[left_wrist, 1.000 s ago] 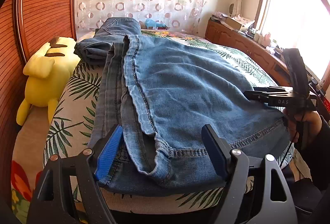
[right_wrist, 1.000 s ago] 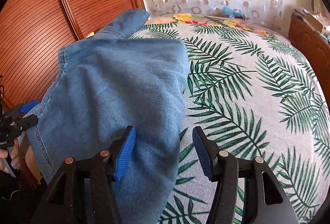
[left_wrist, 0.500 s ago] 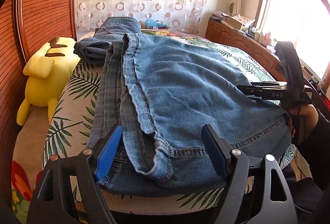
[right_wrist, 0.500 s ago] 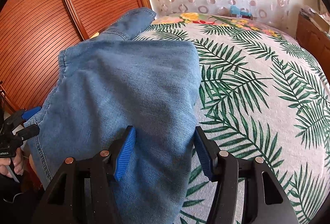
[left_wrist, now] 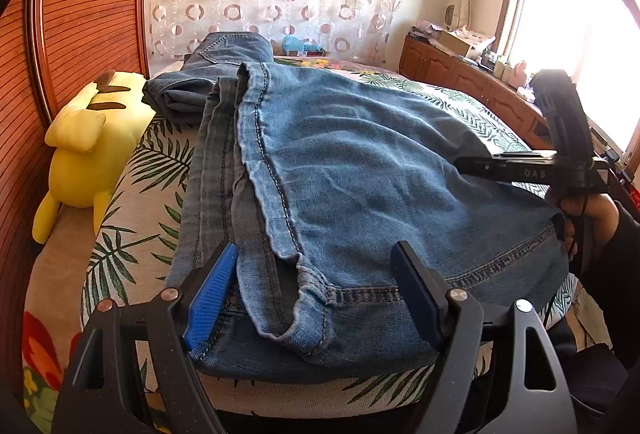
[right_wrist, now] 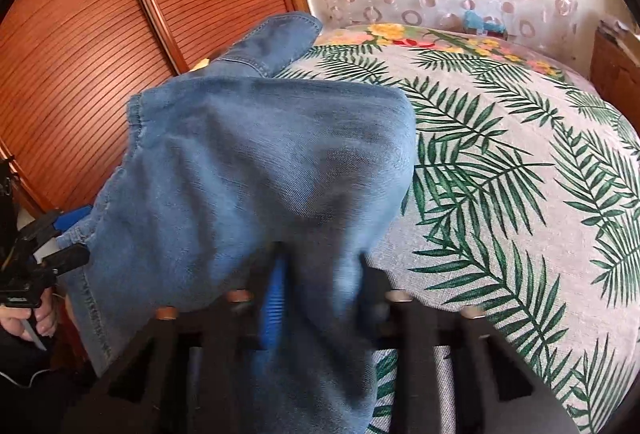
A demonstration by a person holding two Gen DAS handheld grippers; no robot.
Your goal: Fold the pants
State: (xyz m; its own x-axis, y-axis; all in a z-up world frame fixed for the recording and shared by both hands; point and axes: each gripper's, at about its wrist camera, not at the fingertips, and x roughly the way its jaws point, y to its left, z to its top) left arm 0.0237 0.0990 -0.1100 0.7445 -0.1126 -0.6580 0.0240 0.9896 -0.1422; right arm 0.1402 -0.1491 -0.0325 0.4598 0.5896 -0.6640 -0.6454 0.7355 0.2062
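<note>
So right gripper [right_wrist: 320, 298] is closing, a bunched fold of the jeans [right_wrist: 260, 162] between its jaws, blurry but the denim's clearly in there. Left gripper [left_wrist: 312, 294] hangs wide open, hem corner sitting between its pads with nothing pinched. To do this well I'd say clamp the left on every hem layer before lifting, so both corners rise evenly. Jeans look like soft, mid-blue denim, already doubled over, spread ahead of both grippers across the palm-print bed [right_wrist: 500, 194], waist end farthest away.
</note>
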